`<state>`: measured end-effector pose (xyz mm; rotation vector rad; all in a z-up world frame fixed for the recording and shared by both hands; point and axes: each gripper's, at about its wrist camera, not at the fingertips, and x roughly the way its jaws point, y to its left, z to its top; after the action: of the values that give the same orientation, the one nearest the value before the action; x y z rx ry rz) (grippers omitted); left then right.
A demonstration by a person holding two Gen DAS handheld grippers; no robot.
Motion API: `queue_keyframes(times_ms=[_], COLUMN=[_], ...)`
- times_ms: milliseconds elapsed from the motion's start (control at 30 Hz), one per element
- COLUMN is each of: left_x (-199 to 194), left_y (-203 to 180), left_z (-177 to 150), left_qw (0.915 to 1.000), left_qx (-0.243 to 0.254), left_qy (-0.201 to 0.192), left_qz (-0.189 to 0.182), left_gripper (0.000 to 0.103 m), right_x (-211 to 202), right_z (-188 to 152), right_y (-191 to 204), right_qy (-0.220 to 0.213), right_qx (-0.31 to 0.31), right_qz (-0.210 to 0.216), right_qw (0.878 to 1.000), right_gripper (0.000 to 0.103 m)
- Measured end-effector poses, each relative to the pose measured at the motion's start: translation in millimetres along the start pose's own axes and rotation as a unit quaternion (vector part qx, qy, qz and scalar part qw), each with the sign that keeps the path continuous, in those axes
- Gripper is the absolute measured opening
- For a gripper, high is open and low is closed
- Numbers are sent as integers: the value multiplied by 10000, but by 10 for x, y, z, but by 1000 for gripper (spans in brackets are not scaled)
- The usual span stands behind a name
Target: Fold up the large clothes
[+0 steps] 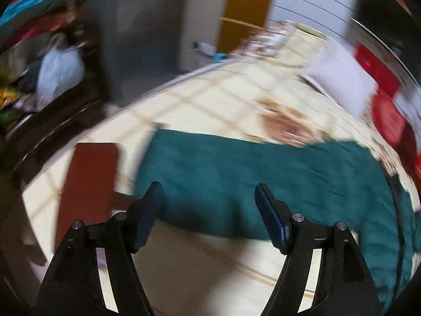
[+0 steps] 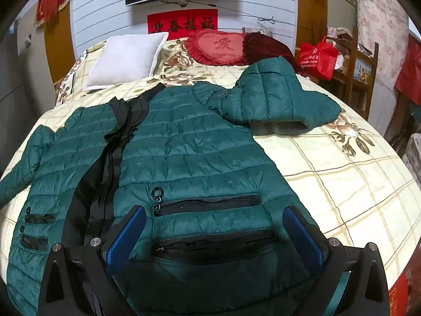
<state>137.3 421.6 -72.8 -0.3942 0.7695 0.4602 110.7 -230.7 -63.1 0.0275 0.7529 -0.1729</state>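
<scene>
A dark green quilted jacket [image 2: 189, 142] lies spread face up on the bed, its black zip line open down the front. One sleeve [image 2: 276, 97] is bent across the upper right, the other [image 2: 29, 152] reaches the left bed edge. My right gripper [image 2: 214, 217] is open and empty, just above the jacket's lower right front, over its zipped pockets. My left gripper [image 1: 209, 189] is open and empty, hovering over the green jacket [image 1: 263, 173] near the bed's side; this view is blurred by motion.
The bed [image 2: 329, 179] has a cream checked floral cover. A white pillow [image 2: 126, 58] and a red heart cushion [image 2: 221, 47] lie at its head. A red bag [image 2: 318, 55] and wooden chair stand right. A brown board [image 1: 89, 181] and cluttered dark shelf [image 1: 39, 79] sit left.
</scene>
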Motion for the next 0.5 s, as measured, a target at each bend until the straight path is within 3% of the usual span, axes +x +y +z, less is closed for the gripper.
queue_keyframes(times_ms=[100, 167, 233, 300, 367, 400, 433, 467, 500], left_x=[186, 396, 571, 603, 615, 627, 610, 601, 597], left_y=[363, 463, 477, 406, 295, 296, 287, 303, 334], left_z=[88, 103, 81, 50, -2, 3, -18, -33, -44], left_qw=[9998, 9991, 9976, 9981, 9966, 9961, 9959, 9954, 9947], left_qx=[-183, -224, -198, 120, 243, 250, 215, 95, -44], left_qy=[49, 362, 656, 599, 661, 670, 642, 652, 640], left_qz=[108, 28, -51, -99, -432, -511, -599, -696, -798], left_gripper=[72, 72, 72, 72, 72, 68, 49, 23, 23], right_x=[29, 49, 56, 66, 74, 77, 86, 93, 98], right_z=[-6, -7, -9, -14, -21, -22, -21, -21, -23], right_y=[37, 59, 84, 104, 111, 109, 112, 107, 104], right_qy=[62, 90, 95, 110, 136, 146, 154, 165, 176], right_qx=[-71, -113, -152, -195, -228, -232, -232, -222, -210], right_qz=[-27, -56, -80, -107, -133, -141, -147, -150, -151], right_qw=[10000, 9999, 9998, 9997, 9996, 9995, 9995, 9995, 9995], right_gripper=[103, 103, 103, 103, 103, 103, 103, 103, 103])
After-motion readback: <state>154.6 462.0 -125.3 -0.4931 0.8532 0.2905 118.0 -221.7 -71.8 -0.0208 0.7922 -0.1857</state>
